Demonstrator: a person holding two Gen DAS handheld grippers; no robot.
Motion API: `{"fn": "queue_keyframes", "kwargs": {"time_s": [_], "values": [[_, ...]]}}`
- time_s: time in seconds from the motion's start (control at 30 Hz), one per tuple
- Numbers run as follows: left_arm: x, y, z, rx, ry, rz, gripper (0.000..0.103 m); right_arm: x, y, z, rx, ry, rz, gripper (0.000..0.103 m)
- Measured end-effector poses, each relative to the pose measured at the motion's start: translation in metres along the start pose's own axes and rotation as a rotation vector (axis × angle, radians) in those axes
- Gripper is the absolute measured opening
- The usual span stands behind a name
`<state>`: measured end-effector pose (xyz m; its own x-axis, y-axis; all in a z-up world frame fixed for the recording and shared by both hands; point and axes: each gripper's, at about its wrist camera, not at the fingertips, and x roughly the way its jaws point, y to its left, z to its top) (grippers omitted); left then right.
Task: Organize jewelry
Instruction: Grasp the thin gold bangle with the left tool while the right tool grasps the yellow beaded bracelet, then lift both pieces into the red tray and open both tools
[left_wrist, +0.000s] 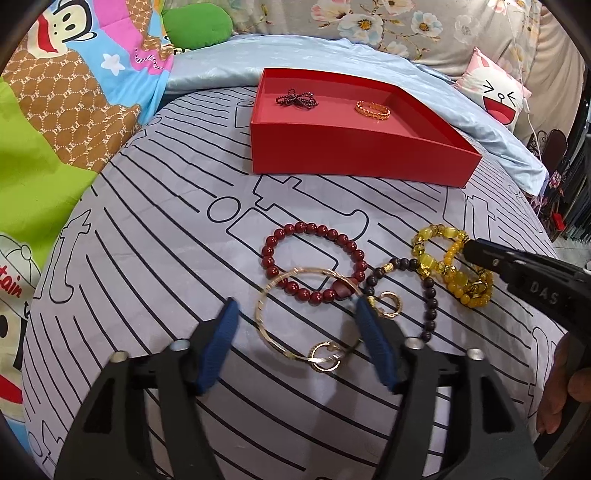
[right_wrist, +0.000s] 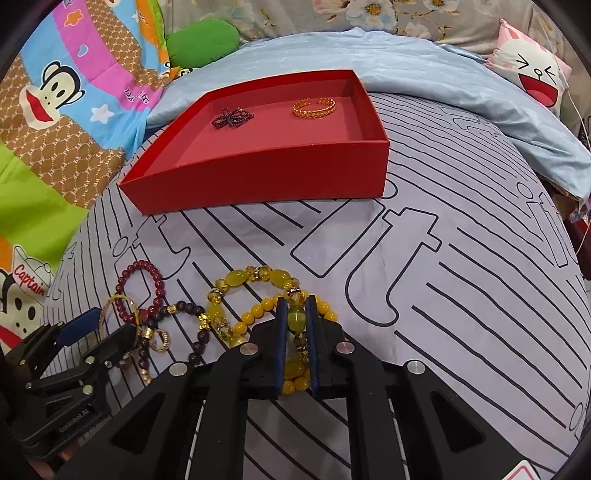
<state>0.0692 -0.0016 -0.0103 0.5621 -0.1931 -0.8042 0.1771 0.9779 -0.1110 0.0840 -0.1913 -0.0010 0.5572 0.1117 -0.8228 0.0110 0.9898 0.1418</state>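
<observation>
A red box (left_wrist: 354, 147) (right_wrist: 258, 173) on the striped sheet holds a dark beaded bow (left_wrist: 296, 99) (right_wrist: 232, 118) and a gold ring (left_wrist: 373, 109) (right_wrist: 314, 107). My left gripper (left_wrist: 295, 314) is open above a thin gold bangle (left_wrist: 273, 299), with a red bead bracelet (left_wrist: 314, 258) (right_wrist: 142, 291) and a dark bead bracelet (left_wrist: 428, 299) (right_wrist: 192, 332) beside it. Small gold hoops (left_wrist: 325, 356) lie on the bangle. My right gripper (right_wrist: 296, 306) is shut on the yellow bead bracelets (right_wrist: 258, 295) (left_wrist: 454, 266), which lie on the sheet.
A light blue pillow (left_wrist: 258, 66) (right_wrist: 461, 88) lies behind the box. A cartoon monkey blanket (left_wrist: 66, 92) (right_wrist: 55, 110) covers the left. A pink face cushion (left_wrist: 495, 92) (right_wrist: 532, 70) sits at the back right. The bed edge drops off on the right.
</observation>
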Motion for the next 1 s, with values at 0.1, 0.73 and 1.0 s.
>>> {"fn": "queue_keyframes", "kwargs": {"time_s": [0.1, 0.73, 1.0], "values": [[-0.001, 0.0, -0.001, -0.007, 0.001, -0.011, 0.07, -0.003, 0.0, 0.001, 0.007, -0.005, 0.005, 0.01], [-0.001, -0.011, -0.005, 0.045, -0.028, -0.035, 0.06, -0.005, -0.002, -0.002, 0.016, -0.002, 0.007, 0.009], [0.0, -0.019, -0.008, 0.083, -0.054, -0.045, 0.059, -0.008, -0.001, -0.003, 0.017, -0.005, 0.004, 0.01]]}}
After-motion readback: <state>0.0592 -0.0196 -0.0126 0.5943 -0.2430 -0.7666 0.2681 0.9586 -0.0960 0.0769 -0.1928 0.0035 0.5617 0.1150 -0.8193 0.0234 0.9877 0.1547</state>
